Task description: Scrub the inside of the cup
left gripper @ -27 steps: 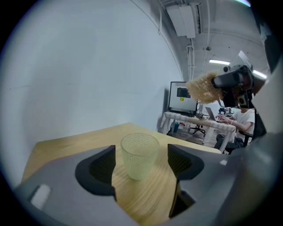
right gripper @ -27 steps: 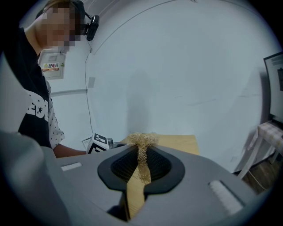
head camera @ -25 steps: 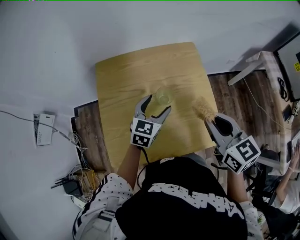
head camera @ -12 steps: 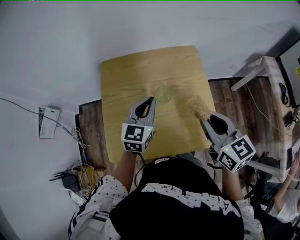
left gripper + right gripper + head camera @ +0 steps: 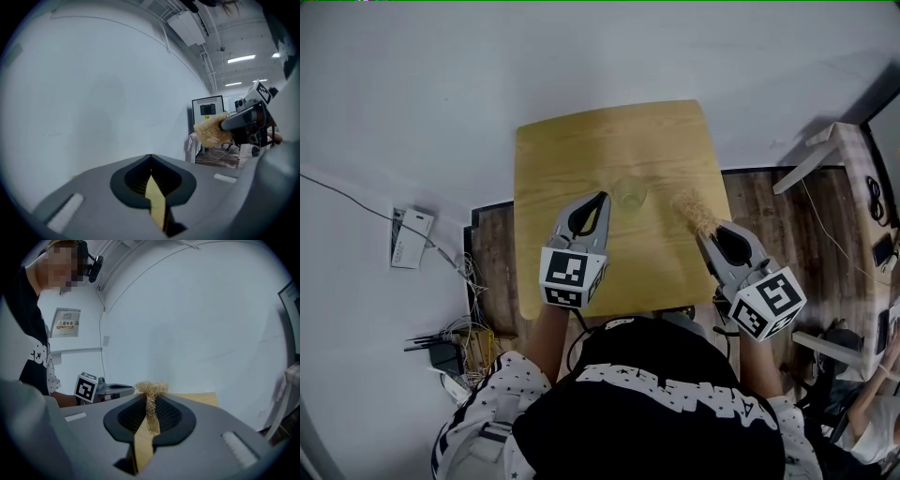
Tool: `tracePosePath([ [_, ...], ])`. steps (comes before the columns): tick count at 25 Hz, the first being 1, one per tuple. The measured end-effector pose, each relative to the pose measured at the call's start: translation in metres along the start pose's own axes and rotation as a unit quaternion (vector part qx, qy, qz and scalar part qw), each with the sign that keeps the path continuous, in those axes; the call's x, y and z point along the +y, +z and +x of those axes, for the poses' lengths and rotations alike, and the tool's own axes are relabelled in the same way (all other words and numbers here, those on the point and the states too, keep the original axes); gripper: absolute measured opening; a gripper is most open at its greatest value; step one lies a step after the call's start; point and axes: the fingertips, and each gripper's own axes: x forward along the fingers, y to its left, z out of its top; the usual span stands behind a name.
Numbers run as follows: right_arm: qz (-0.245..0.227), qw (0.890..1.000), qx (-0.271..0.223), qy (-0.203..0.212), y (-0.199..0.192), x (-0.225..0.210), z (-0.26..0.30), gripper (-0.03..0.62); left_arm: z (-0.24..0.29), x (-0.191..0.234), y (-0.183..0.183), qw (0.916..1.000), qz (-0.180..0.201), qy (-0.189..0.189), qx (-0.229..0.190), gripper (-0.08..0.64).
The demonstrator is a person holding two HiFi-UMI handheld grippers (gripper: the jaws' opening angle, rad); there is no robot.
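Cup [image 5: 629, 193], clear and upright, is seen near the middle of the wooden tabletop [image 5: 572, 150]. Just beside it, the left hand-held gripper [image 5: 602, 201] is pressed together with nothing between its jaws. A straw-coloured fibrous scrubber [image 5: 694, 212] is pinched by the right hand-held gripper [image 5: 708, 234], apart from the cup.

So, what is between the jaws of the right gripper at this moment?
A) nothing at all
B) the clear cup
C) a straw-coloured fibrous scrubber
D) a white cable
C: the right gripper has its jaws closed on the fibrous scrubber, whose tuft sticks out past the tips, while the cup stands apart on the table.
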Motion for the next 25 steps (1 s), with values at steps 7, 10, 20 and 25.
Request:
tracePosePath([
  [7, 0.006, 1.0, -0.014, 0.006, 0.002, -0.004, 0.0, 0.06, -0.004, -0.001, 0.013, 0.9999, 0.004, 0.013, -0.004, 0.002],
  [10, 0.007, 1.0, -0.016, 0.007, 0.003, -0.007, -0.003, 0.059, -0.004, -0.005, 0.016, 0.9998, 0.006, 0.015, -0.006, 0.002],
  [20, 0.002, 1.0, -0.02, 0.005, 0.007, -0.008, -0.007, 0.058, -0.007, -0.009, 0.019, 0.9998, 0.004, 0.018, -0.012, 0.002],
  [25, -0.004, 1.0, -0.018, 0.01, 0.006, -0.004, -0.008, 0.057, -0.009, -0.011, 0.017, 0.9998, 0.003, 0.018, -0.012, 0.002],
])
